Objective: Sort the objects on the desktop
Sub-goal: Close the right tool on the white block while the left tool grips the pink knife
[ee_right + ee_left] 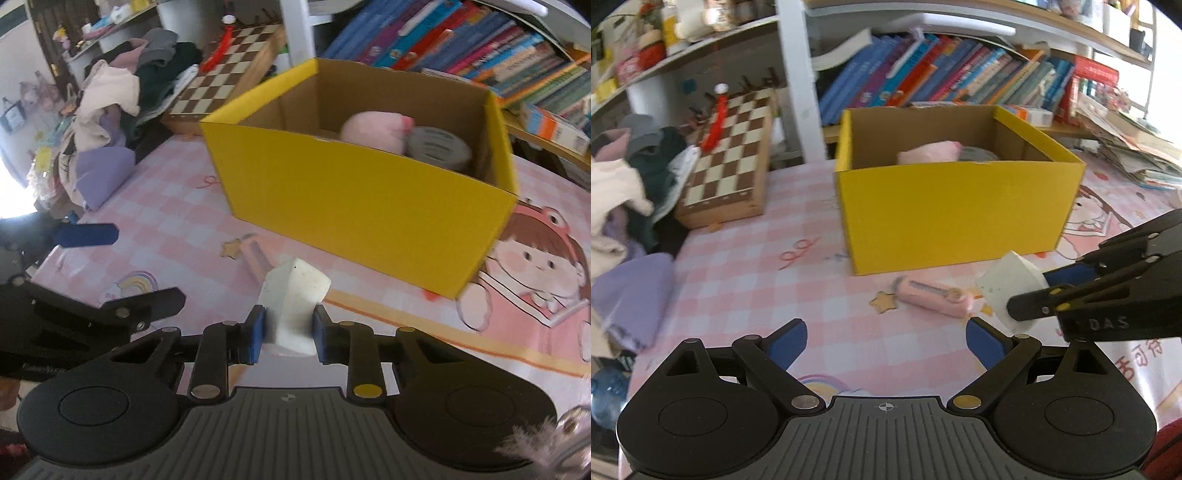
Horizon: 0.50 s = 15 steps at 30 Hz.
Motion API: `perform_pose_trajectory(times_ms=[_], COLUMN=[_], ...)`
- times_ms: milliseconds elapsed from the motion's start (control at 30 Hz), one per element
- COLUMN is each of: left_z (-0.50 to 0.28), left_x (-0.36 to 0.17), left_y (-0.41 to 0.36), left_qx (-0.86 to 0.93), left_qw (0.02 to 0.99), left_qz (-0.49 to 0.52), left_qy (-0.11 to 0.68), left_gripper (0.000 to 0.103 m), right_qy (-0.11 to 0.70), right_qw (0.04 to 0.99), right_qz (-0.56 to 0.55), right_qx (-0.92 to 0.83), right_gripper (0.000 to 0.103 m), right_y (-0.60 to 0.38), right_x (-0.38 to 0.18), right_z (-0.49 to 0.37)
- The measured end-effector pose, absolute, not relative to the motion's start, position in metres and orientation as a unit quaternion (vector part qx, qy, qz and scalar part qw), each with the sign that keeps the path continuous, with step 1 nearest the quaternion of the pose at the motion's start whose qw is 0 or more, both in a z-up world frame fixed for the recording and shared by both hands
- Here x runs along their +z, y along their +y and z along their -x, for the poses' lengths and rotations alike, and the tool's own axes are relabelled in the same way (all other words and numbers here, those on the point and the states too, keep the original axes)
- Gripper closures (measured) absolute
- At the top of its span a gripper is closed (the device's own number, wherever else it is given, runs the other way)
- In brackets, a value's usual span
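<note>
My right gripper [289, 334] is shut on a white block-shaped eraser [295, 295], its blue pads pressed on both sides; the eraser [1010, 286] hangs above the pink checked tablecloth in front of the yellow box [956, 214]. Inside the yellow box [354, 206] lie a pink plush item [373, 127] and a grey tape roll [439, 147]. A pink pen-like item [932, 295] with a star charm lies on the cloth just before the box. My left gripper [886, 341] stands open over the cloth with nothing between its fingers; one blue finger [86, 234] shows at the left of the right wrist view.
A chessboard [731, 162] leans behind the box at the left, next to a pile of clothes [624, 184]. Rows of books [942, 74] fill the shelf behind the box. A stack of papers [1134, 147] lies at the right.
</note>
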<state>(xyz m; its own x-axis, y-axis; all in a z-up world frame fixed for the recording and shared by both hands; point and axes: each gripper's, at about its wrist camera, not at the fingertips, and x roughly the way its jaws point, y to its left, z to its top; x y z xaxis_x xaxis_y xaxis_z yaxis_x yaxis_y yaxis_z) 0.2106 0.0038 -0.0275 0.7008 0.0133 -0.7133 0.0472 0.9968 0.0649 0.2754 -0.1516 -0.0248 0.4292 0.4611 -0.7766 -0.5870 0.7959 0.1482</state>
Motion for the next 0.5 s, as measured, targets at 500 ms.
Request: perform_pose_trajectory(times_ms=[500], left_z=[-0.261], left_x=[-0.056], left_y=[-0.018], left_qx=[-0.030], left_qw=[0.912], left_qz=[-0.055], left_qy=[0.406], left_gripper=[0.008], right_qy=[0.440], right_qw=[0.846], right_qz=[0.077], right_qx=[0.291], right_gripper=[0.078], right_y=[-0.188], right_x=[-0.027], right_z=[-0.285])
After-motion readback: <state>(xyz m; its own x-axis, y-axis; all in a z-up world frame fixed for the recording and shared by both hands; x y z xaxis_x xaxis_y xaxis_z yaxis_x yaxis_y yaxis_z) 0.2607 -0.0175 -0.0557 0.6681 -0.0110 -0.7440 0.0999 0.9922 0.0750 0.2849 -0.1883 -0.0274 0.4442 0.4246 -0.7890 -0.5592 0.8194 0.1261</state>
